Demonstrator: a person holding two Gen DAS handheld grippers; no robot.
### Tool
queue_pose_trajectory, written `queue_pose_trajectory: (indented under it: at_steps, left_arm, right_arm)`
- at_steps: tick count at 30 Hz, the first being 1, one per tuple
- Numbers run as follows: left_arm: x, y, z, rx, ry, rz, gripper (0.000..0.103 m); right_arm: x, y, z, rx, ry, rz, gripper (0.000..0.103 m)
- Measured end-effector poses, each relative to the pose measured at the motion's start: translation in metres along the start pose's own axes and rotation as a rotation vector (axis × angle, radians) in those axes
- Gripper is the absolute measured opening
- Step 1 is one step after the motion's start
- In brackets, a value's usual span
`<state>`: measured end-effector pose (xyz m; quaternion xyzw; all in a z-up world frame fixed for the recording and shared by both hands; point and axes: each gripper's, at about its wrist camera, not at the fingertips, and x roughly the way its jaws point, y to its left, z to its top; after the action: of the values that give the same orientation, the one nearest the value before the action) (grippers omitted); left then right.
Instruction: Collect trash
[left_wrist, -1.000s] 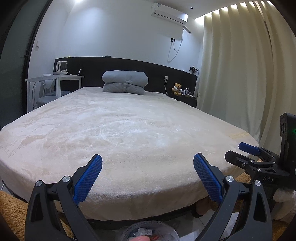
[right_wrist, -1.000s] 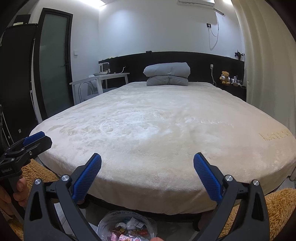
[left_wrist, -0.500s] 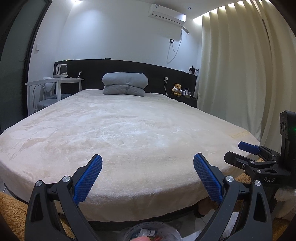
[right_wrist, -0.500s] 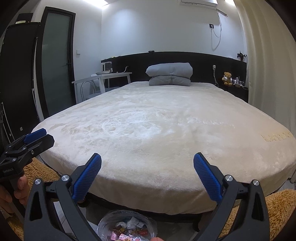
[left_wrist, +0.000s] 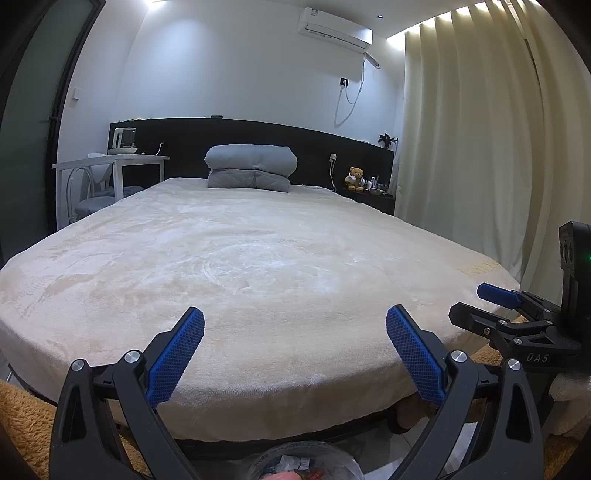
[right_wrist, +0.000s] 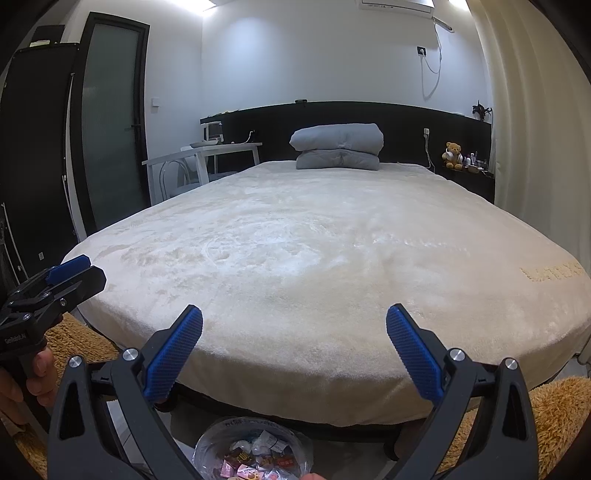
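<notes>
Both the left gripper (left_wrist: 294, 354) and the right gripper (right_wrist: 294, 352) hang spread wide and empty at the near foot of the bed (right_wrist: 332, 258), whose cover looks bare, with the trash bag (right_wrist: 255, 456) of wrappers on the floor below, so collecting seems done and what remains, I'd guess, is a last look around.

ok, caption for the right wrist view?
Open right gripper faces a bare cream bed; trash-filled clear bag on the floor below, left gripper at left.
</notes>
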<state>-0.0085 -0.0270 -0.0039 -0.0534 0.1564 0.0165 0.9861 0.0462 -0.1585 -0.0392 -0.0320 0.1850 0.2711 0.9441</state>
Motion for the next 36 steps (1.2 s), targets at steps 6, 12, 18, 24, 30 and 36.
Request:
queue_pose_trajectory:
  at_steps: [6,12,18,24,30,36]
  left_arm:
    - [-0.0002,0.0013,0.0004,-0.006,0.0,0.005,0.097]
    - [-0.0003,0.0014,0.0006,-0.004,0.001,0.007,0.097]
    - [0.0001,0.0019,0.0002,-0.008,0.004,0.005,0.097]
    - [-0.0004,0.0019,-0.0008,-0.002,0.004,0.003,0.097]
    - [-0.0007,0.0014,-0.0014,-0.003,0.007,0.001,0.097]
    - [-0.0015,0.0014,-0.0011,0.002,0.004,0.002,0.097]
  right_arm:
    - [0.0,0.0,-0.0002,0.002,0.003,-0.001,0.098]
    - [-0.0007,-0.0001,-0.0001,0.003,0.006,-0.003,0.098]
    - [-0.0009,-0.0003,0.0001,0.008,0.006,0.002,0.098]
    - [0.0001,-0.0005,-0.0011,0.004,0.008,-0.002,0.098]
    - [-0.0001,-0.0002,-0.0013,0.004,0.01,-0.001,0.098]
    - [-0.0002,-0.0004,-0.0011,0.005,0.008,-0.001,0.098]
